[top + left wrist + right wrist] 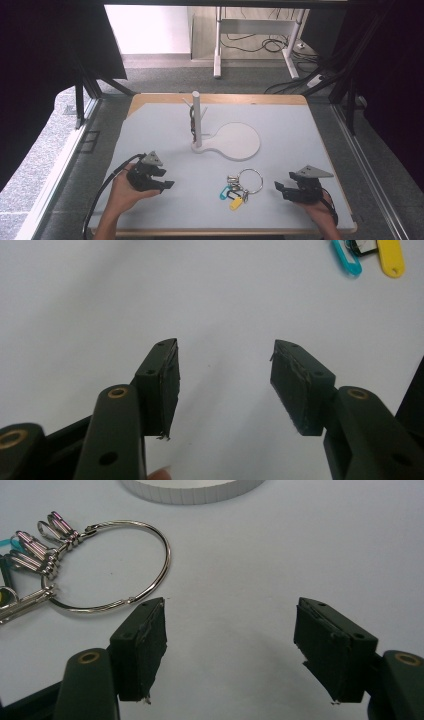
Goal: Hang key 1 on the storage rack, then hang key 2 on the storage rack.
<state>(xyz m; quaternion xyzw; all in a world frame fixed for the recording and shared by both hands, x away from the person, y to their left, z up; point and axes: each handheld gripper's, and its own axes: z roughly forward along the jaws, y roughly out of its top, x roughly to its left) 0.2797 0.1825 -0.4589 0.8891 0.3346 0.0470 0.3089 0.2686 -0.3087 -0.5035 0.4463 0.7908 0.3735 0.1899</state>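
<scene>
Key ring (249,180) lying on the desk (165,125), between two hand-held grippers.
It is sitting just in front of the white stand (197,120); the left hand-held gripper (159,179) and right hand-held gripper (283,190) are both resting with jaws apart, gripping nothing.

Teal tag (223,193), yellow tag (236,203), silver ring (250,180)

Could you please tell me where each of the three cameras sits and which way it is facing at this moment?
High view: above the person's side, looking forward and down on the table; both forearms, left gripper and right gripper show.
Left gripper view: rides the left gripper, jaws apart over bare table.
Right gripper view: rides the right gripper, jaws apart, facing the white stand base.
All three share the key ring.
</scene>
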